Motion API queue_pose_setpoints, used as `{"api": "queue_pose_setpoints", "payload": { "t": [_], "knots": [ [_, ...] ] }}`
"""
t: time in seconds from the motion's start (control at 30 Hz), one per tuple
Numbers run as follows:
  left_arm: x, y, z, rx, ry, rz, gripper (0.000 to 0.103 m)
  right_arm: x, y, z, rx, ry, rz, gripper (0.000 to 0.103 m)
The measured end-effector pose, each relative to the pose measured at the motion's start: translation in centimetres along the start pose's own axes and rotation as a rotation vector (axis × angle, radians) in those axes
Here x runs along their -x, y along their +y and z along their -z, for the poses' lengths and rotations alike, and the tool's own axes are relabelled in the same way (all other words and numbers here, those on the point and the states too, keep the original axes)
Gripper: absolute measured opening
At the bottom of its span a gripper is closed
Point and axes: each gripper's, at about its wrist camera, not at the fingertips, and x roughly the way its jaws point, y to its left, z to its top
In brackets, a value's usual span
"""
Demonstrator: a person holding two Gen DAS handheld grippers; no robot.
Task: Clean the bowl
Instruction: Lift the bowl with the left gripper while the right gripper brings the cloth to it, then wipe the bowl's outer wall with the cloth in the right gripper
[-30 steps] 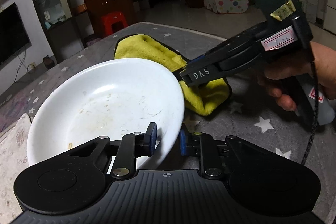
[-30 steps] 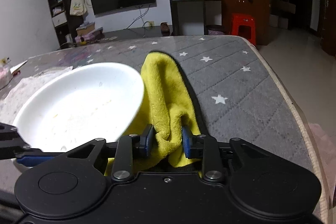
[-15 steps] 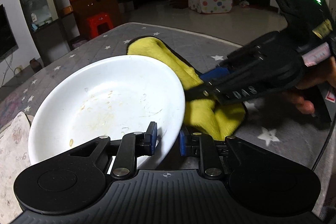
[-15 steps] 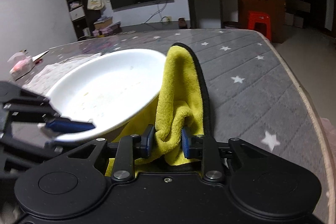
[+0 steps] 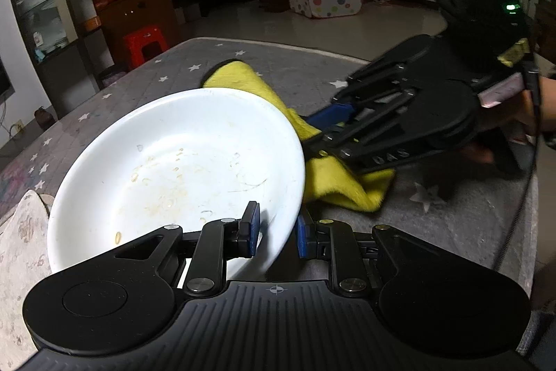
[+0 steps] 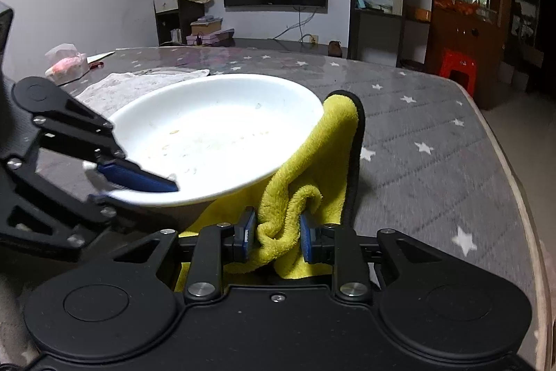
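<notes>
left claw (image 5: pixel 276 230) clamps bowl (image 5: pixel 180 162) rim, tilted | right claw (image 6: pixel 276 237) grips yellow cloth (image 6: pixel 312 162) beside rim

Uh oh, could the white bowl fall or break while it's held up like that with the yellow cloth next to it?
It might. The left gripper pinches the bowl only at its rim, tilted, so a hard push from the yellow cloth could make it slip out. The right gripper holds just a bunched fold of cloth, which may pull loose while wiping. Most of the cloth hangs under the rim, so it may miss the food bits inside.
</notes>
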Motion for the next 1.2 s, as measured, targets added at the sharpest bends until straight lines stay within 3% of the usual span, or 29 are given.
{"api": "queue_pose_setpoints", "payload": {
  "t": [0.27,0.5,0.67,0.93,1.2],
  "knots": [
    [1.2,-1.0,1.6,-0.063,0.021,0.024,0.022,-1.8,-0.8,-1.0,0.055,-0.029,0.021,0.028],
    [1.2,-0.3,1.6,0.003,0.039,0.027,0.030,-2.8,-1.8,-1.5,0.069,-0.025,0.015,0.028],
    [0.5,-1.3,0.2,-0.020,0.030,-0.024,0.031,-2.2,-1.4,-1.0,0.078,-0.021,0.013,0.028],
    [-1.0,-1.2,-0.6,0.024,0.035,-0.004,0.028,-1.0,-0.6,-0.3,0.090,-0.017,0.015,0.028],
    [-0.5,-1.4,-0.3,-0.004,0.016,0.001,0.025,1.4,0.9,1.3,0.129,-0.013,0.003,0.028]
  ]
}}
